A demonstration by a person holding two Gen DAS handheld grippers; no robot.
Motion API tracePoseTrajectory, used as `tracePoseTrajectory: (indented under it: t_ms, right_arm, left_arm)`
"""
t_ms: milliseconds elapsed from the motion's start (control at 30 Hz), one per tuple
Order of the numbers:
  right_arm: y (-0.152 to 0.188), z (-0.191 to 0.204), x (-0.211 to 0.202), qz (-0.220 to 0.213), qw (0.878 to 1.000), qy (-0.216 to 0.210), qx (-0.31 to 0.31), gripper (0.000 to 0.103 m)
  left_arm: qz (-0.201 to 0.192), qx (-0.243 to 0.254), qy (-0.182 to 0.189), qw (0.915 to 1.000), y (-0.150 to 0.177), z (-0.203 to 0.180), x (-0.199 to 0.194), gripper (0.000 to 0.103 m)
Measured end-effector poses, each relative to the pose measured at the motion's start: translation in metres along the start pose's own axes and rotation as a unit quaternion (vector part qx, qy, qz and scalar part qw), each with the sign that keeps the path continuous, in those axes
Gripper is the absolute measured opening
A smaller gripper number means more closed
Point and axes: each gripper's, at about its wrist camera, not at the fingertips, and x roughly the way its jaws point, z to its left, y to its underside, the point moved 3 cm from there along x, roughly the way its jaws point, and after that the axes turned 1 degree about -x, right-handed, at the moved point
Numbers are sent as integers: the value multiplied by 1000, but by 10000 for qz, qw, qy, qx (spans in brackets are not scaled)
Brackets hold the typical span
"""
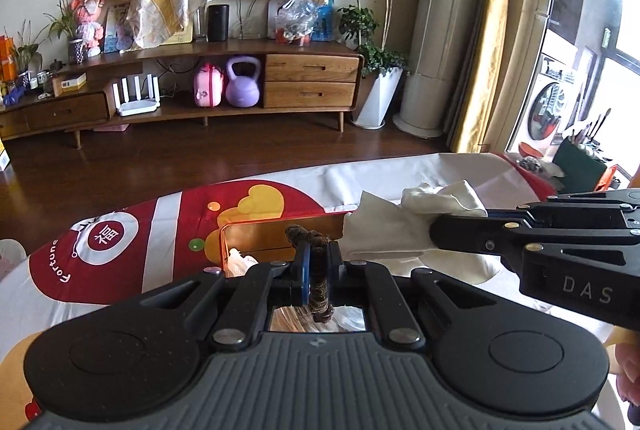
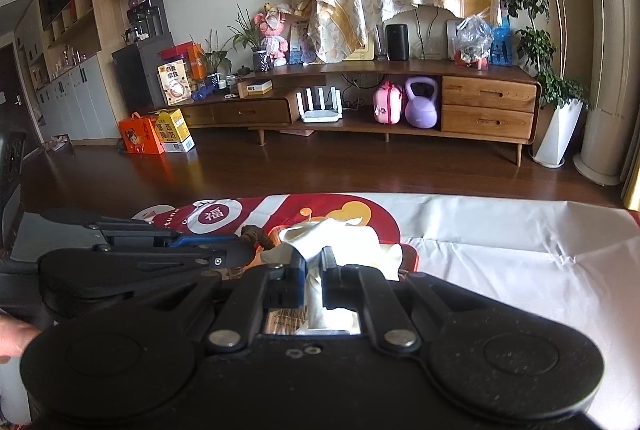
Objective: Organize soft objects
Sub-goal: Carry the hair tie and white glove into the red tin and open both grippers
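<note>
Left gripper (image 1: 318,270) fingers clamping a brown fuzzy cord (image 1: 320,286), right gripper (image 2: 314,270) fingers pinching a white cloth (image 2: 332,238), both hovering above the worktop (image 2: 520,262)

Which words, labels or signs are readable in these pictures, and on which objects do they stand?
"DAS": on the right gripper, on its body.
"福": in a red circle on the tablecloth.
"Fortune": also on the tablecloth; the end of the word is hidden.
Snack boxes: print too small to read.

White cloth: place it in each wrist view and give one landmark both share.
Left wrist: white cloth, right of centre, pinched by the right gripper entering from the right.
Right wrist: cloth, centre, between that gripper's own jaws.
Shared landmark: purple kettlebell under the TV stand.
</note>
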Motion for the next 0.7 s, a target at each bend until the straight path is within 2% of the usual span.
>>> tracePoseTrajectory:
  t_ms: [333,700]
  right_arm:
    - [21,-16,46,412,9989,56,232,7]
    - [44,-9,67,795,9968,118,-20,7]
  left_arm:
    - [245,4,-111,9996,6,11,52,8]
    - [564,-107,-166,9982,20,19,89,8]
